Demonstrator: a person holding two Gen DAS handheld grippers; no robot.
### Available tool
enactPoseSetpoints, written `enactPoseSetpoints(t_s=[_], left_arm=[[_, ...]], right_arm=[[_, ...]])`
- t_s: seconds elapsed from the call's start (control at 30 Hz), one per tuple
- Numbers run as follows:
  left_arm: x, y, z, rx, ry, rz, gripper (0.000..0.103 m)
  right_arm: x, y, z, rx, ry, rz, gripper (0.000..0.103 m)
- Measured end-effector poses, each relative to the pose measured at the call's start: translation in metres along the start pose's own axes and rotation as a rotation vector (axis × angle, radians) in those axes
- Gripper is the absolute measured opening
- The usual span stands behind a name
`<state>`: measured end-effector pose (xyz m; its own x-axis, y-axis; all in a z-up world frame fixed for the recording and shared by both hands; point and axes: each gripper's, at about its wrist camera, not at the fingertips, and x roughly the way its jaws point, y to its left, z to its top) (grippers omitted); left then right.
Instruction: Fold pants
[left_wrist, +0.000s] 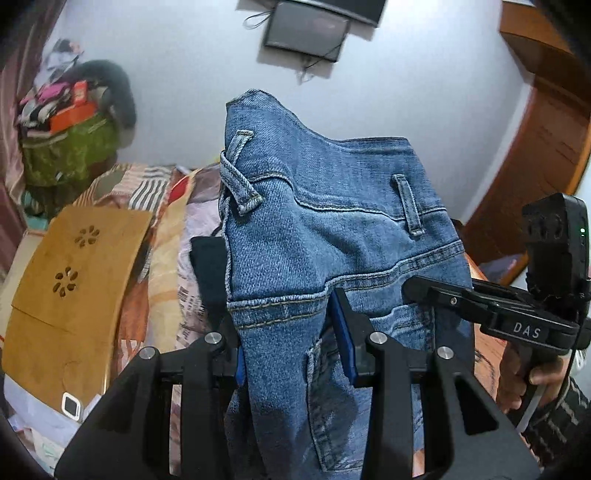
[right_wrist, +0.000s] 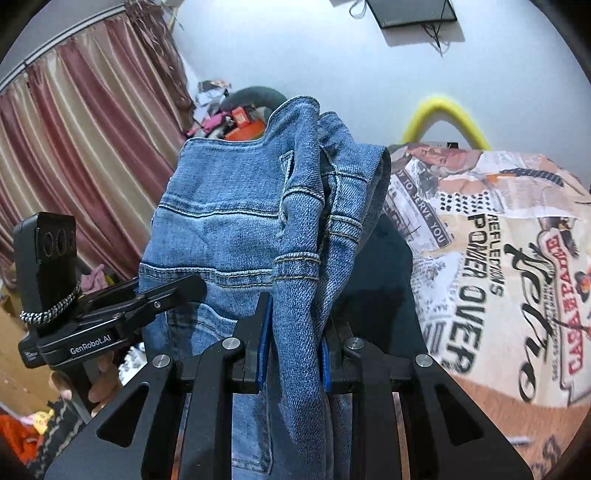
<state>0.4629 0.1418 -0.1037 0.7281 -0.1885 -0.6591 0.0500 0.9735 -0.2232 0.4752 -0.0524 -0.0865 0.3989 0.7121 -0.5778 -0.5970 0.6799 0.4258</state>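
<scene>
Left wrist: jeans (left_wrist: 325, 236) clamped in left gripper (left_wrist: 291, 332).

A lived-in home bedroom was shown: a bed was covered by a newspaper-print patchwork bedspread (right_wrist: 491, 236), striped pink satin curtains (right_wrist: 74, 155) were hung by the wall, and a dark flat television (left_wrist: 306, 29) was wall-mounted above.

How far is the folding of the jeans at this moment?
Picked up: the jeans hang in the air, bunched near the waistband. In hand: left gripper and right gripper each clamp the denim. Left: no neat fold shows, and nothing is laid on the bedspread yet.
</scene>
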Motion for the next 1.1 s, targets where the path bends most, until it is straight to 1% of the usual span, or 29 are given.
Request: enactPoseSetpoints(t_s=[0.03, 0.13, 0.23, 0.33, 0.37, 0.43, 0.5, 0.53, 0.6, 0.67, 0.73, 0.8, 0.87, 0.9, 0.93, 1.0, 1.03, 1.1], left_arm=[[0.014, 0.013, 0.001, -0.015, 0.008, 0.008, 0.038], [0.042, 0.033, -0.003, -0.053, 0.025, 0.013, 0.038], [0.081, 0.051, -0.012, -0.078, 0.068, 0.030, 0.038], [0.123, 0.069, -0.024, -0.134, 0.147, 0.025, 0.039], [0.138, 0.075, -0.030, -0.159, 0.182, 0.022, 0.039], [0.160, 0.080, -0.039, -0.181, 0.231, 0.028, 0.039], [0.179, 0.077, -0.053, -0.155, 0.284, 0.083, 0.040], [0.176, 0.072, -0.060, -0.138, 0.275, 0.098, 0.042], [0.171, 0.069, -0.062, -0.118, 0.249, 0.108, 0.042], [0.164, 0.069, -0.063, -0.117, 0.260, 0.119, 0.042], [0.154, 0.069, -0.061, -0.131, 0.270, 0.141, 0.042], [0.139, 0.068, -0.058, -0.132, 0.259, 0.159, 0.042], [0.111, 0.059, -0.051, -0.105, 0.218, 0.171, 0.042], [0.098, 0.055, -0.048, -0.092, 0.201, 0.177, 0.042], [0.082, 0.047, -0.045, -0.078, 0.182, 0.182, 0.042], [0.049, 0.035, -0.037, -0.064, 0.139, 0.178, 0.042], [0.025, 0.027, -0.033, -0.060, 0.108, 0.169, 0.042], [-0.009, 0.016, -0.029, -0.060, 0.060, 0.151, 0.042]], right_arm=[[0.012, -0.003, 0.002, -0.002, 0.011, -0.004, 0.020], [0.046, -0.013, 0.007, 0.010, 0.048, -0.030, 0.020], [0.080, -0.026, 0.005, 0.025, 0.098, -0.067, 0.020], [0.113, -0.042, -0.003, 0.043, 0.171, -0.123, 0.020], [0.118, -0.046, -0.004, 0.054, 0.185, -0.135, 0.020], [0.133, -0.059, -0.013, 0.094, 0.241, -0.175, 0.021], [0.141, -0.065, -0.023, 0.113, 0.278, -0.202, 0.022], [0.137, -0.063, -0.027, 0.086, 0.256, -0.192, 0.023], [0.130, -0.056, -0.029, 0.046, 0.246, -0.207, 0.026], [0.122, -0.046, -0.030, -0.014, 0.240, -0.232, 0.026], [0.107, -0.032, -0.031, -0.084, 0.234, -0.276, 0.026], [0.096, -0.024, -0.032, -0.118, 0.218, -0.288, 0.026], [0.080, -0.020, -0.030, -0.128, 0.180, -0.281, 0.026], [0.063, -0.012, -0.029, -0.125, 0.150, -0.260, 0.026], [0.057, -0.011, -0.027, -0.120, 0.129, -0.249, 0.026], [0.030, 0.003, -0.023, -0.116, 0.074, -0.223, 0.026], [0.017, 0.012, -0.022, -0.116, 0.047, -0.210, 0.026], [-0.009, 0.029, -0.020, -0.121, -0.005, -0.183, 0.026]])
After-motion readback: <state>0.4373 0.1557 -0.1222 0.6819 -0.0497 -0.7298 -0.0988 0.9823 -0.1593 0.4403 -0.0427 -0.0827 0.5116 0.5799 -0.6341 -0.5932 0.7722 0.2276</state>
